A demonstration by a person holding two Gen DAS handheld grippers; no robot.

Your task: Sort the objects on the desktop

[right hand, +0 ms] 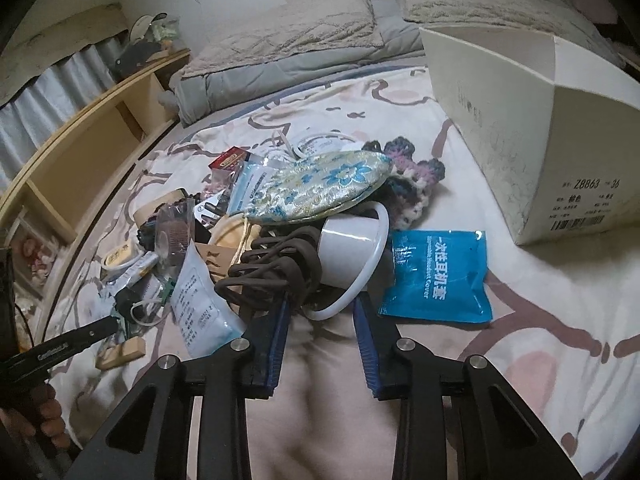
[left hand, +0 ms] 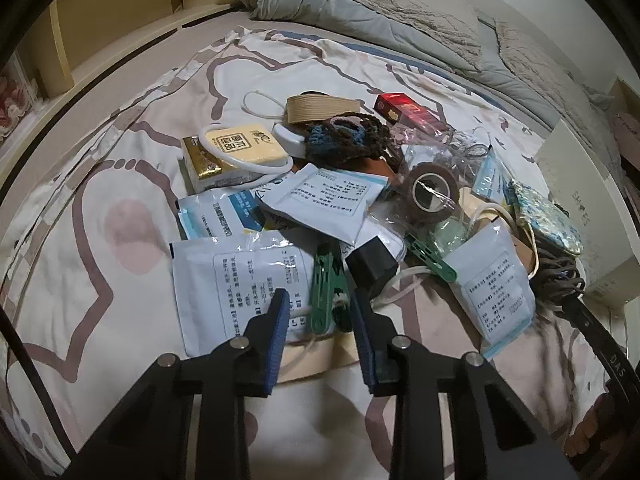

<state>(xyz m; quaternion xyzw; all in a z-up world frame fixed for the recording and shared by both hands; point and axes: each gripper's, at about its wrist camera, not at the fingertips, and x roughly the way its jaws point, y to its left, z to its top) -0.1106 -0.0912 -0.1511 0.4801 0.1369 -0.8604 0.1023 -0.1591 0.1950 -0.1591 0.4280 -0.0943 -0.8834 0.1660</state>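
Note:
A heap of small objects lies on a patterned bedsheet. In the left wrist view my left gripper (left hand: 320,300) is open, its blue pads on either side of a green clothes peg (left hand: 325,288) that lies beside a white sachet (left hand: 236,280) and a black block (left hand: 370,266). In the right wrist view my right gripper (right hand: 322,304) is open in front of a coiled brown cord (right hand: 276,268) and a white ring (right hand: 360,264). A blue packet (right hand: 438,276) lies to its right. A floral brocade pouch (right hand: 316,188) tops the heap.
A white shoebox (right hand: 540,128) stands open at the right of the heap; it also shows in the left wrist view (left hand: 580,204). A yellow tissue pack (left hand: 228,156), tape roll (left hand: 432,190) and red box (left hand: 404,110) lie farther off. Grey bedding (left hand: 380,8) lies behind; wooden shelves (right hand: 80,152) stand left.

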